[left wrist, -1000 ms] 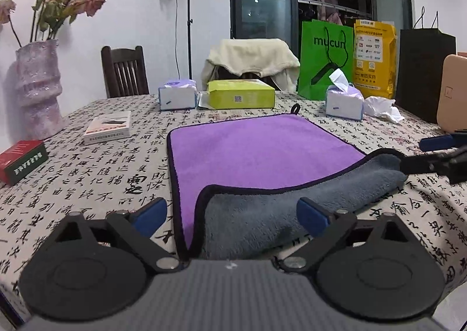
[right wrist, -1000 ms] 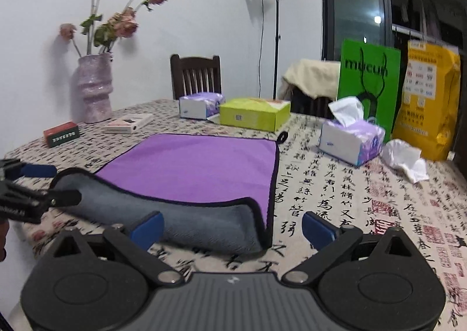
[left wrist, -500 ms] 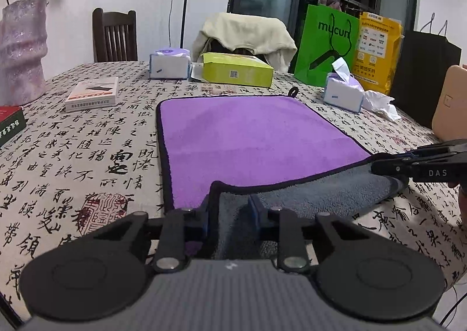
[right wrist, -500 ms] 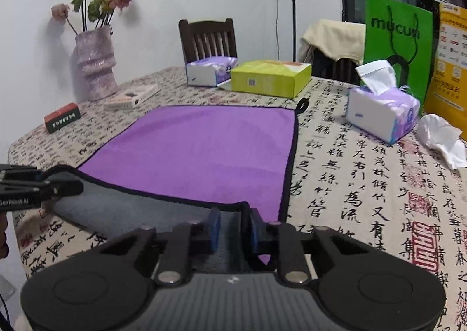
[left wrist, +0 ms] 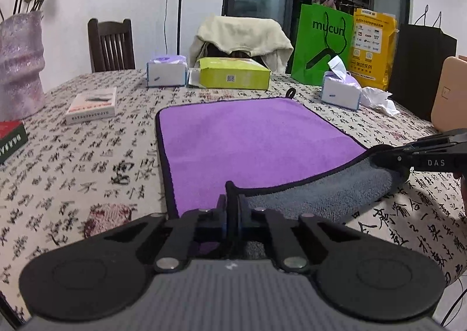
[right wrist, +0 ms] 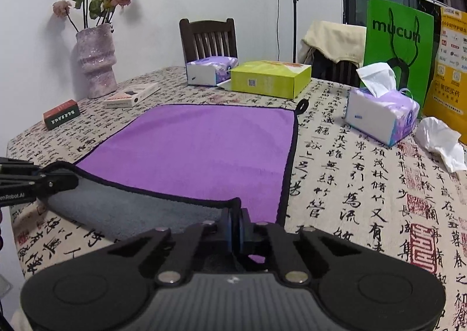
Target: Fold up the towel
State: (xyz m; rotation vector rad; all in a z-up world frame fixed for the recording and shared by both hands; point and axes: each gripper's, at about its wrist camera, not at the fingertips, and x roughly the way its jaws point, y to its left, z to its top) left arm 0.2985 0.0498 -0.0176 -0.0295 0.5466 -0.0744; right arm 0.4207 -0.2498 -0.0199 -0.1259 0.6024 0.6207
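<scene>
A purple towel [left wrist: 251, 138] with black trim and a grey underside lies flat on the table; it also shows in the right wrist view [right wrist: 201, 147]. Its near edge is turned up, so the grey side [left wrist: 321, 196] shows. My left gripper [left wrist: 232, 208] is shut on the near left corner of the towel. My right gripper [right wrist: 236, 225] is shut on the near right corner. Each gripper appears in the other's view, the right gripper [left wrist: 376, 157] at the right edge and the left gripper [right wrist: 73, 180] at the left edge.
The table wears a calligraphy-print cloth [left wrist: 87, 161]. A vase [right wrist: 96, 62], a red box [right wrist: 61, 114] and a white box [left wrist: 92, 104] stand at the left. Tissue packs [right wrist: 379, 114], a yellow-green box [left wrist: 233, 75] and shopping bags [left wrist: 321, 44] stand behind and to the right.
Both grippers went from open to shut on the towel's near corners. The corners now stand a little higher off the table.
</scene>
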